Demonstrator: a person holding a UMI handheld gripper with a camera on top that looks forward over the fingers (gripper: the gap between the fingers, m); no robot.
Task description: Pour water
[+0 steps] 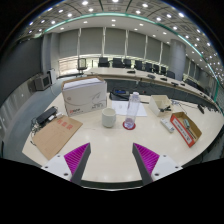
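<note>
A clear plastic bottle (133,106) stands upright on the pale table (110,150), on a small pink coaster. Just left of it sits a white cup (108,117). Both lie well beyond my fingers. My gripper (112,160) is open, its two magenta pads (77,155) spread wide with only bare tabletop between them. Nothing is held.
A white box (84,95) stands behind the cup. A brown cardboard sheet (55,135) lies at the left, and an orange-red box (186,124) at the right. Papers (128,108) lie behind the bottle. Desks and chairs (120,64) fill the room beyond.
</note>
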